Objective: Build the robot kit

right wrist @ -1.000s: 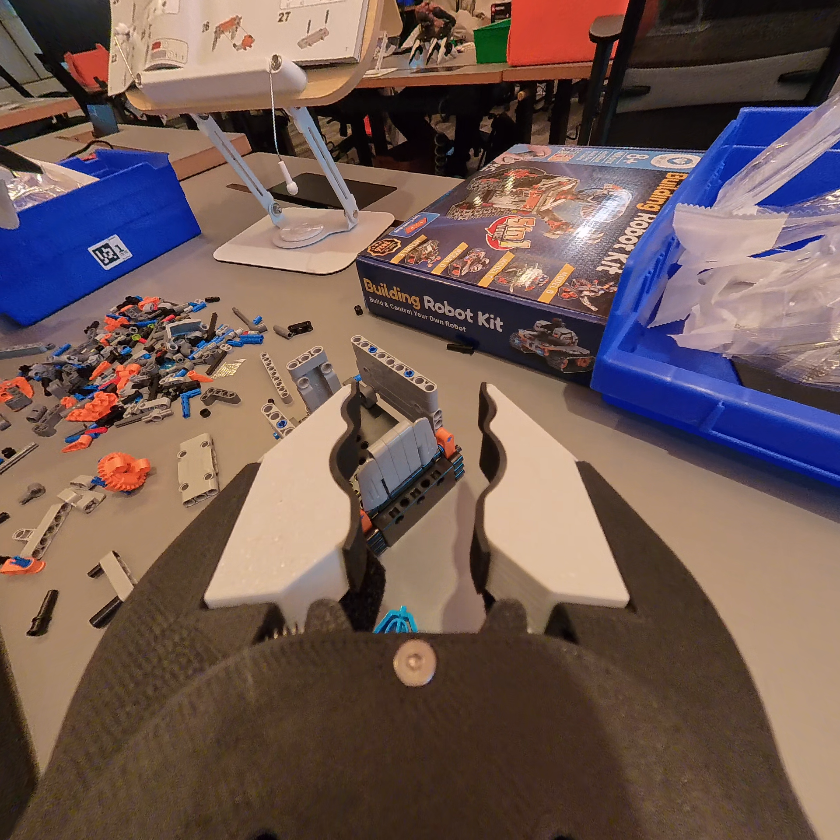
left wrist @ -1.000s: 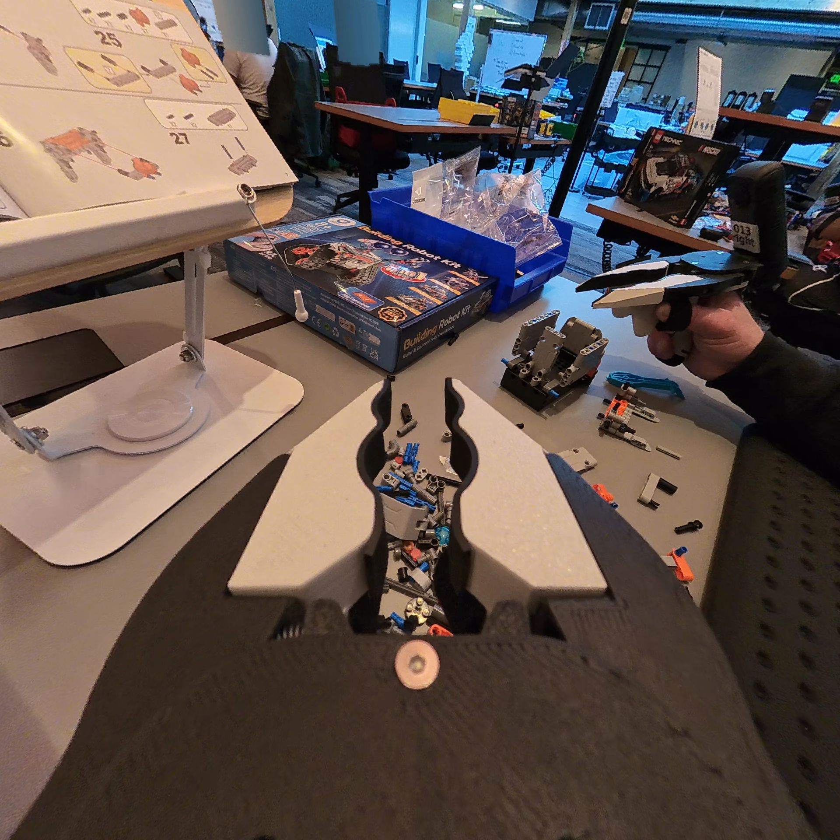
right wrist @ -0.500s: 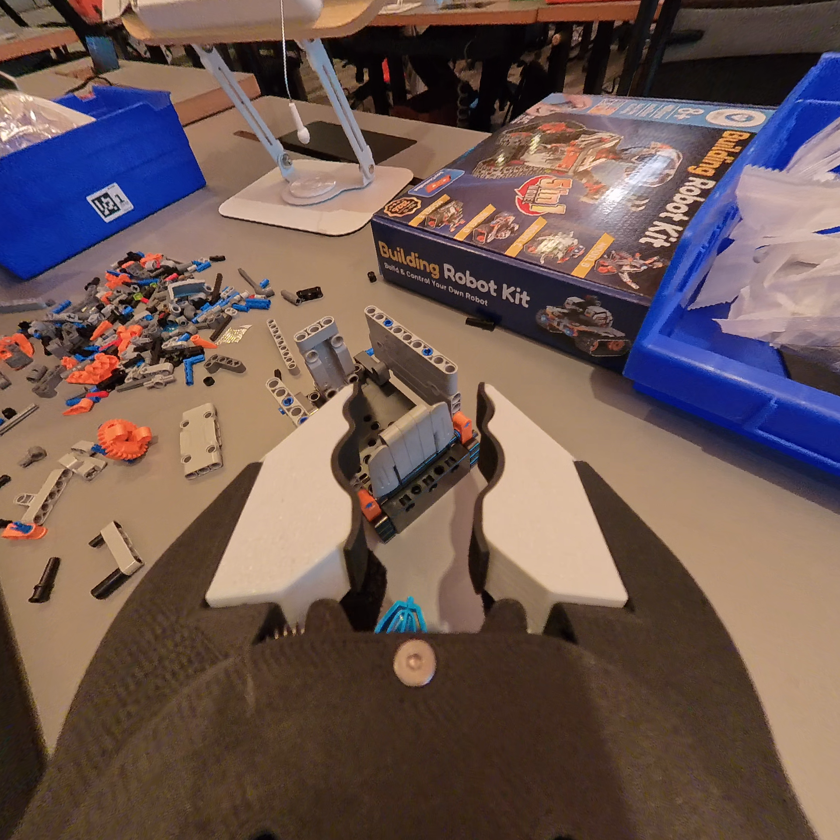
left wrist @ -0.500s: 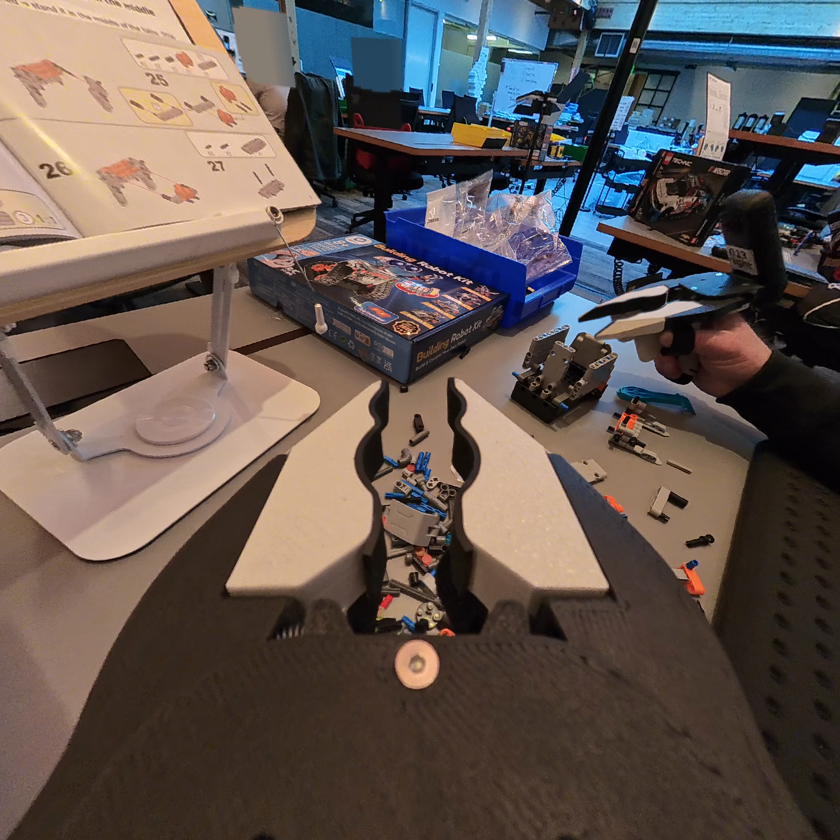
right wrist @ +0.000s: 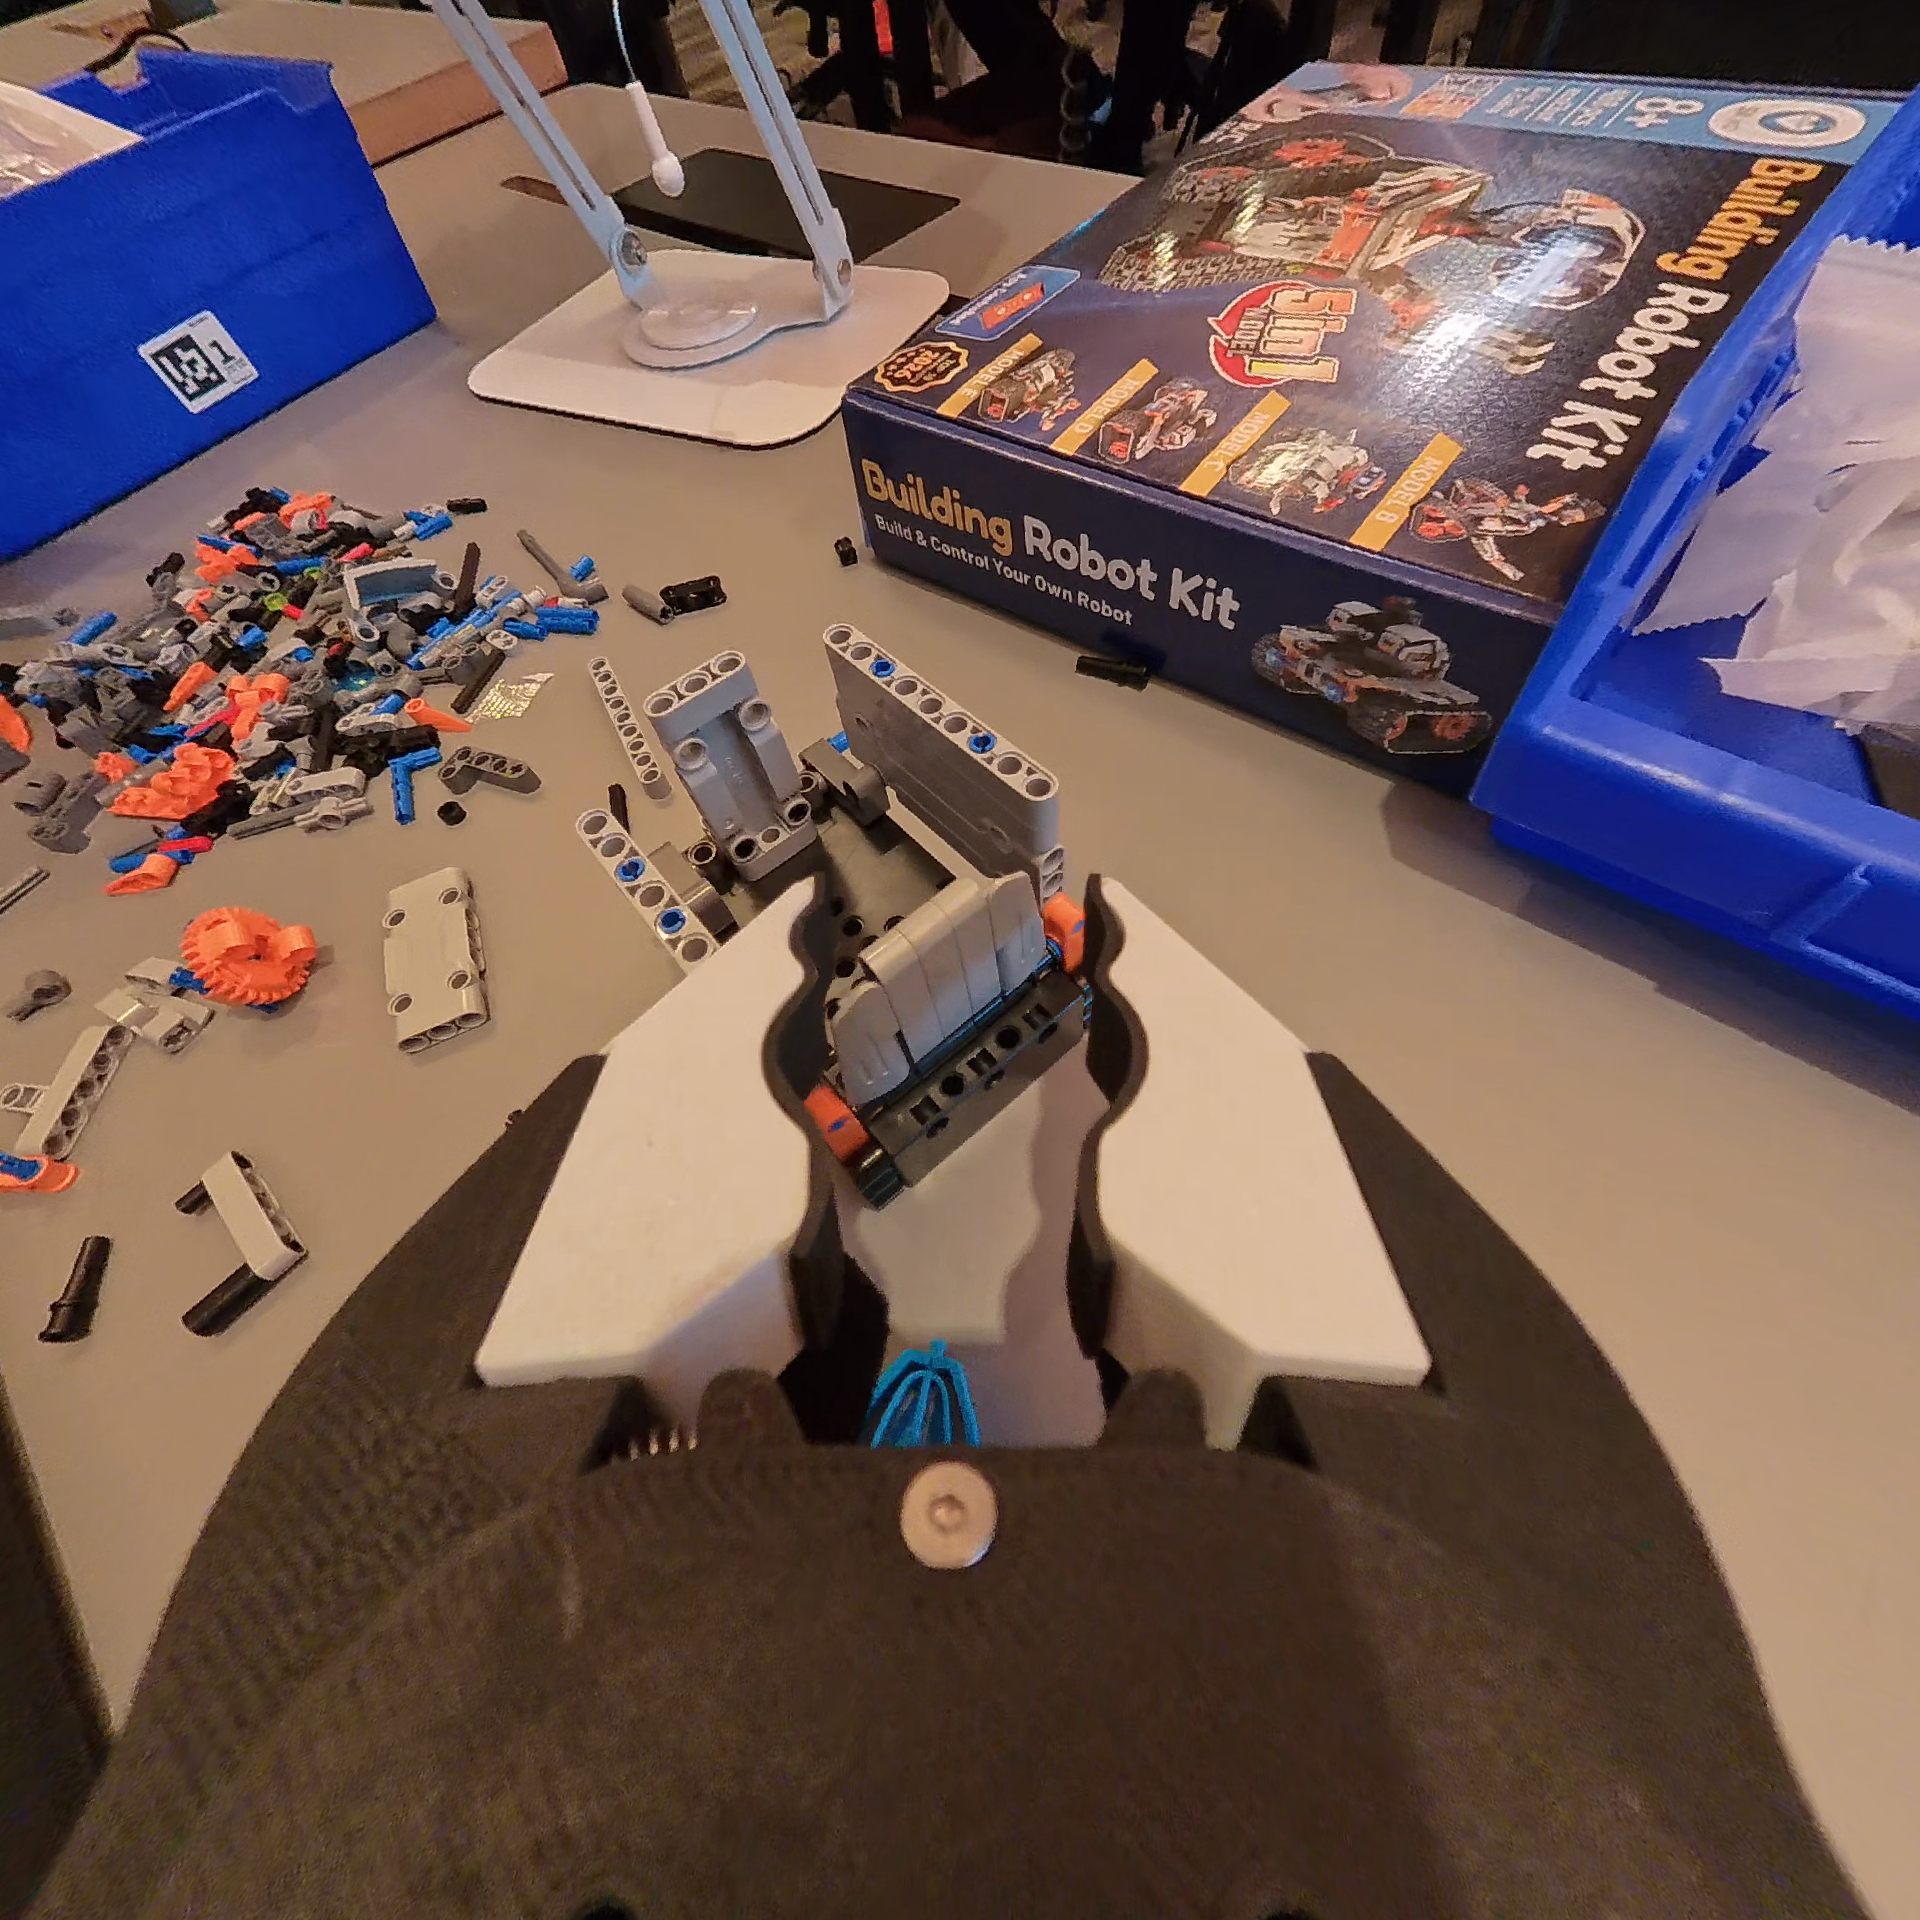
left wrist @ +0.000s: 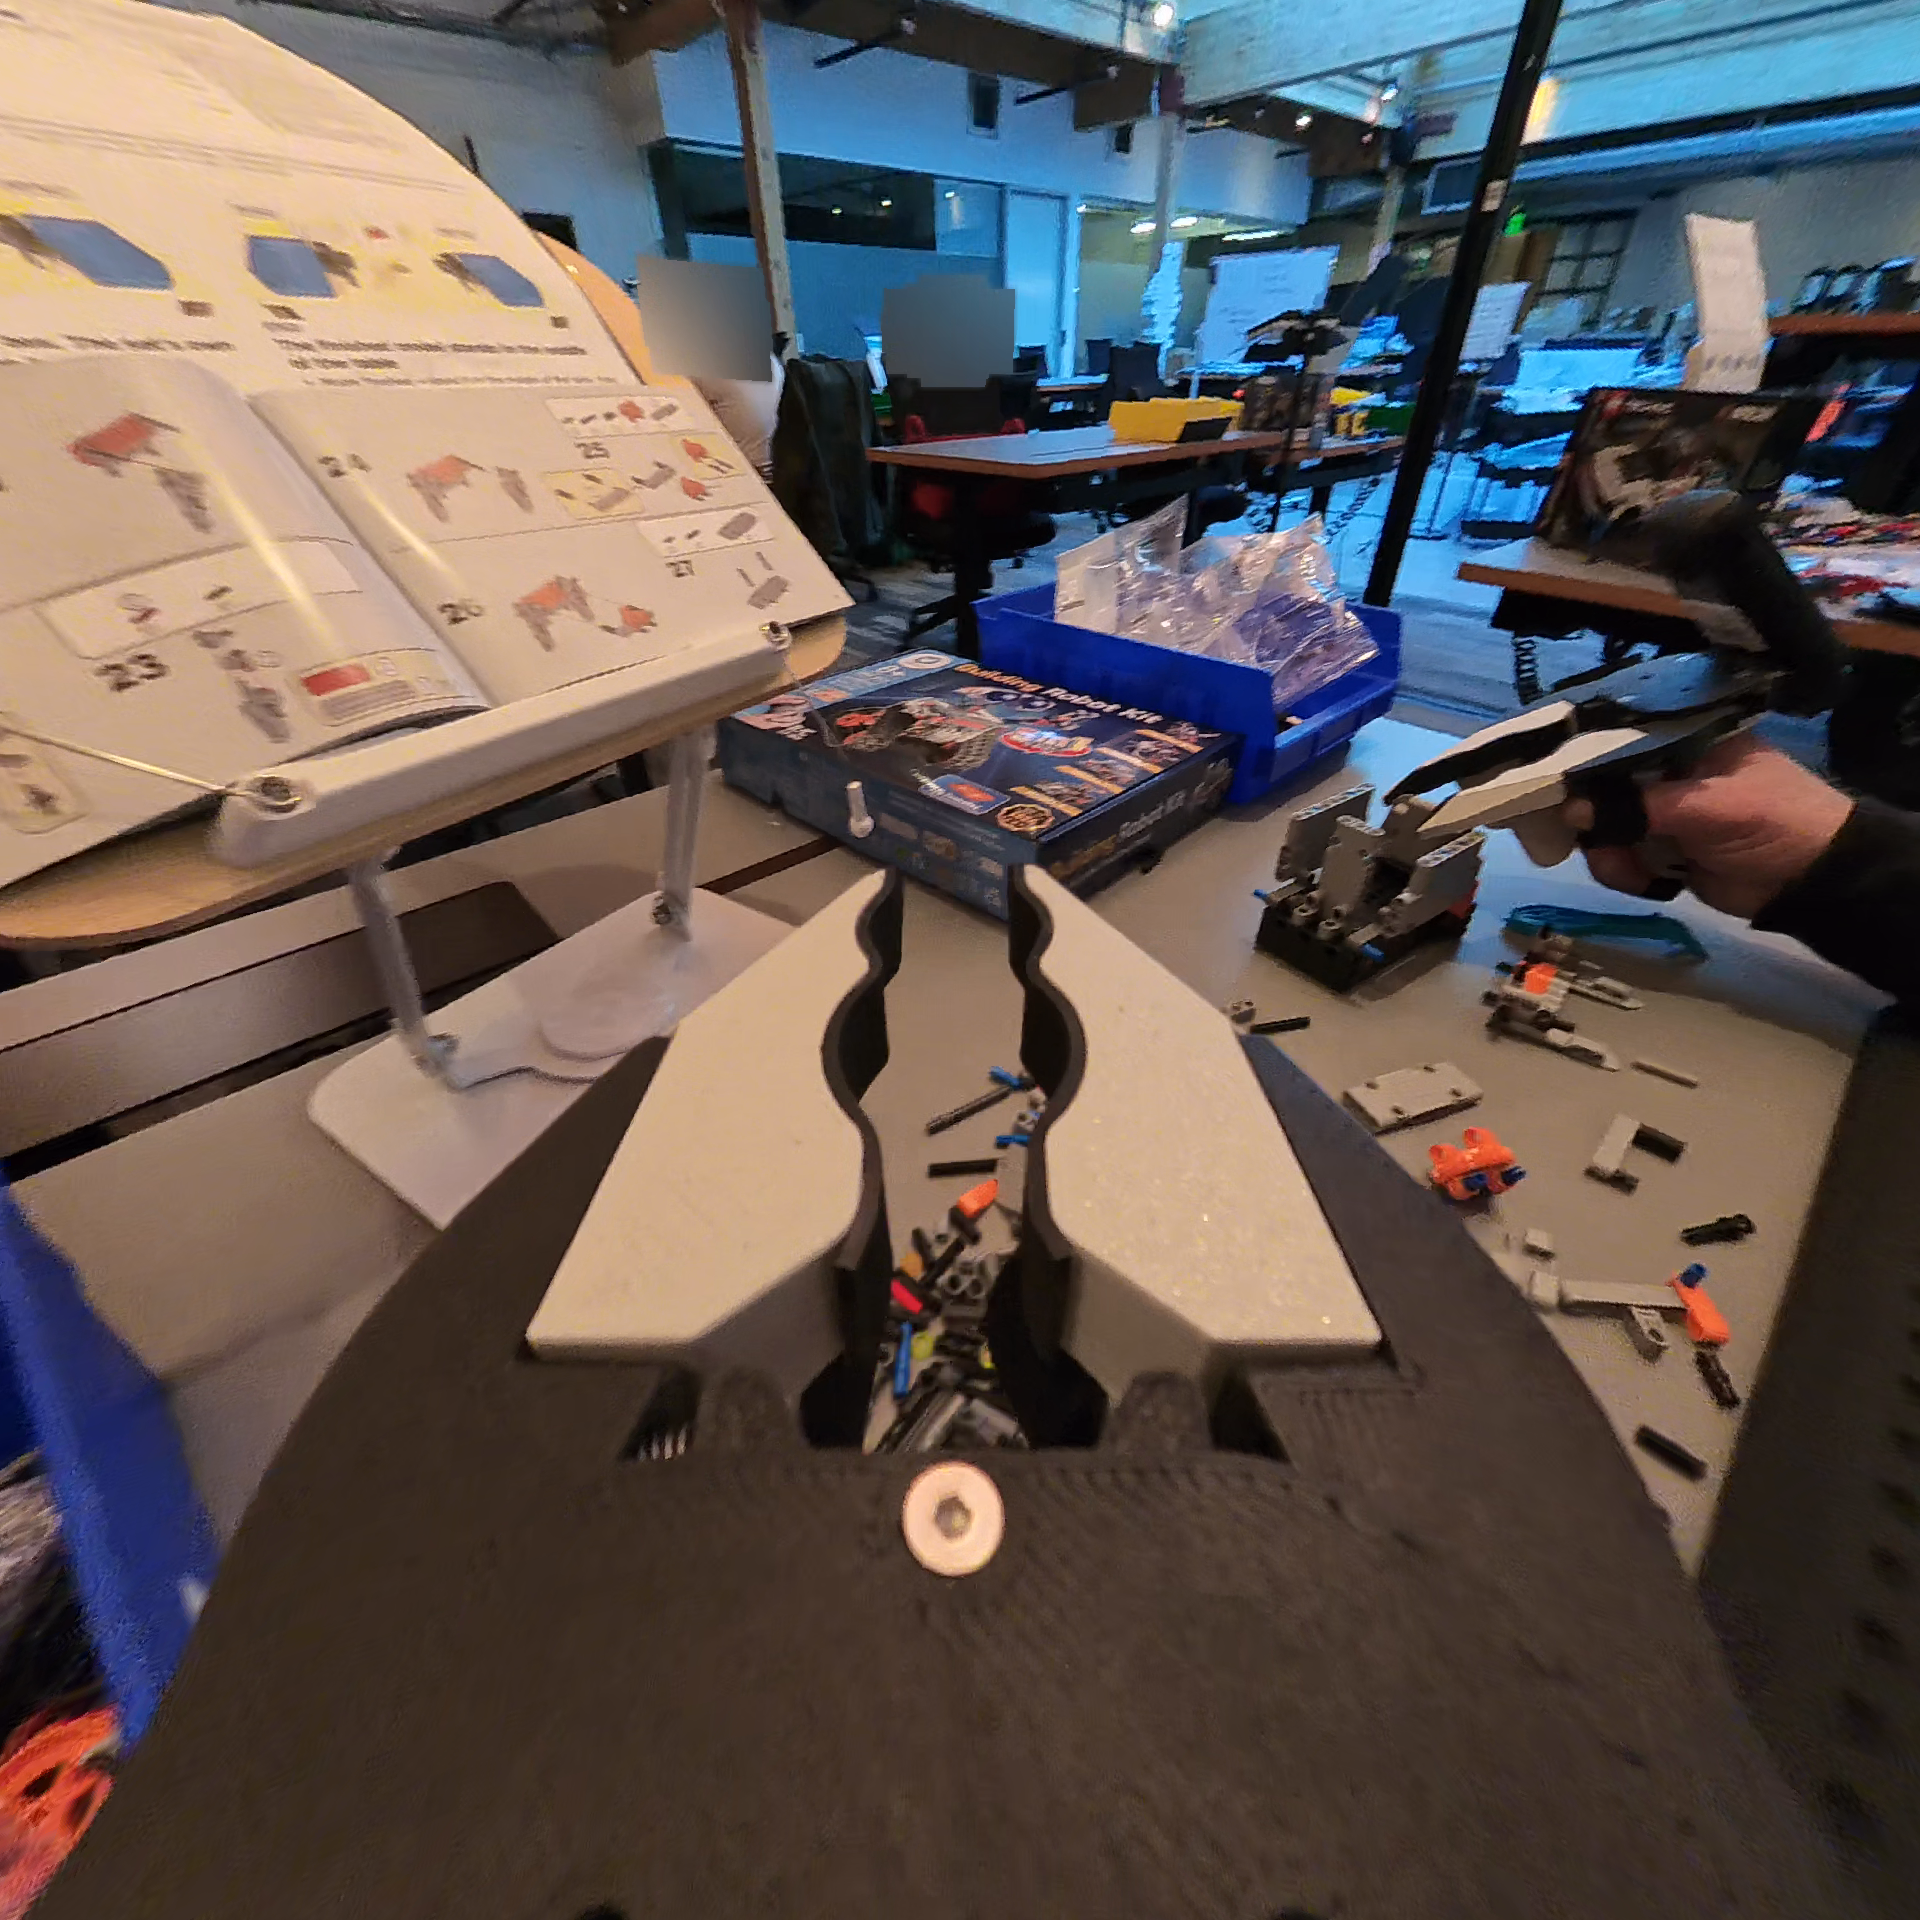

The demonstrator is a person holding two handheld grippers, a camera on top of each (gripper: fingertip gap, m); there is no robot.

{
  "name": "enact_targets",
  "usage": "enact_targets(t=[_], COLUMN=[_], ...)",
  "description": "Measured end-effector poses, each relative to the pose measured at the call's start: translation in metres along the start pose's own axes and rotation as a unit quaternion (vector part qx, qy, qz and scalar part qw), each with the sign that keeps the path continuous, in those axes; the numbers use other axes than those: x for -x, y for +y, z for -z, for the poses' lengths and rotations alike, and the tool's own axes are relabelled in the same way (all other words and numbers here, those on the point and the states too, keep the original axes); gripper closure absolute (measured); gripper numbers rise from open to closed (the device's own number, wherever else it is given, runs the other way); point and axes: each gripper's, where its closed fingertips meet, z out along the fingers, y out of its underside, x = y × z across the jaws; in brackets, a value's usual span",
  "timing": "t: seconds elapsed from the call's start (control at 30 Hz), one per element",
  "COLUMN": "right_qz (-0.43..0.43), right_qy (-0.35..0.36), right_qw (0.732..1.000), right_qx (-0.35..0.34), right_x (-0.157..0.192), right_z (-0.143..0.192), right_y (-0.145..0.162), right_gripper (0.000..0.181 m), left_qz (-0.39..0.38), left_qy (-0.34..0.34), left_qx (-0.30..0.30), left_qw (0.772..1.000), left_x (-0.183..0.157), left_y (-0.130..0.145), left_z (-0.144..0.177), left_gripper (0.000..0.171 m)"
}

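Note:
My right gripper (right wrist: 951, 904) is open, and its jaws straddle the near end of a grey and black brick assembly (right wrist: 935, 997) with orange pins that stands on the grey table (right wrist: 1351, 1039). The left wrist view shows the right gripper (left wrist: 1455, 790), in a person's hand, just above that assembly (left wrist: 1371, 894). My left gripper (left wrist: 954, 894) is open by a narrow gap and empty. It hovers above a pile of small loose parts (left wrist: 951, 1278), which also shows in the right wrist view (right wrist: 281, 665).
An open instruction booklet (left wrist: 416, 582) rests on a white stand (right wrist: 707, 343). A dark blue kit box (right wrist: 1299, 416) lies beside a blue bin of plastic bags (right wrist: 1714, 779). Another blue bin (right wrist: 187, 260) stands at the left. Loose pieces, an orange gear (right wrist: 244, 951) and a teal band (left wrist: 1600, 920) lie around. My left tips are about 25 cm from the orange gear (right wrist: 244, 951), my right tips only 20 cm.
My right gripper has come down and forward, so its jaws now straddle the assembly's near end. My left gripper has pulled back and tilted up, so more of the booklet shows.

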Motion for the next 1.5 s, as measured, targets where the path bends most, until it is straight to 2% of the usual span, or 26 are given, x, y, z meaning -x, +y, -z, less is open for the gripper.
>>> enact_targets(t=[0.2, 0.33, 0.47, 0.57, 0.7, 0.8, 1.0, 1.17, 1.33, 1.43, 1.5], right_qz=[0.020, 0.094, 0.169, 0.207, 0.250, 0.262, 0.293, 0.320, 0.349, 0.369, 0.380], right_qy=[0.035, 0.090, 0.089, 0.054, 0.010, -0.038, -0.131, -0.171, -0.128, -0.120, -0.124], right_qw=[0.999, 0.989, 0.980, 0.975, 0.967, 0.963, 0.946, 0.931, 0.928, 0.921, 0.916], right_qx=[-0.021, -0.071, -0.060, -0.055, -0.048, -0.050, -0.029, -0.032, -0.043, -0.026, -0.020], right_x=[-0.006, 0.005, 0.038, 0.070, 0.108, 0.139, 0.215, 0.268, 0.279, 0.282, 0.286], right_z=[0.005, 0.020, 0.005, -0.023, -0.075, -0.121, -0.219, -0.282, -0.329, -0.343, -0.347], right_y=[-0.012, -0.057, -0.101, -0.139, -0.186, -0.211, -0.237, -0.259, -0.280, -0.275, -0.271], right_gripper=[0.132, 0.134, 0.132, 0.126, 0.122, 0.122, 0.137, 0.149, 0.151, 0.173, 0.181], left_qz=[-0.014, -0.031, -0.016, 0.010, 0.042, 0.031, 0.068, 0.120, 0.165, 0.179, 0.183], left_qy=[-0.042, -0.082, -0.110, -0.118, -0.120, -0.155, -0.184, -0.188, -0.176, -0.162, -0.154], left_qx=[-0.009, -0.010, -0.008, 0.024, 0.102, 0.166, 0.096, 0.113, 0.126, 0.128, 0.120], left_qw=[0.999, 0.996, 0.994, 0.993, 0.987, 0.973, 0.976, 0.968, 0.962, 0.962, 0.963], left_x=[0.032, 0.068, 0.112, 0.142, 0.179, 0.213, 0.251, 0.273, 0.287, 0.291, 0.294], left_y=[-0.022, -0.055, -0.085, -0.089, -0.066, -0.049, -0.072, -0.043, -0.018, -0.013, -0.015], left_z=[0.023, 0.038, 0.033, 0.013, -0.019, -0.026, -0.009, -0.009, -0.012, -0.002, 0.007], left_gripper=[0.150, 0.149, 0.147, 0.144, 0.133, 0.130, 0.133, 0.127, 0.122, 0.121, 0.122])
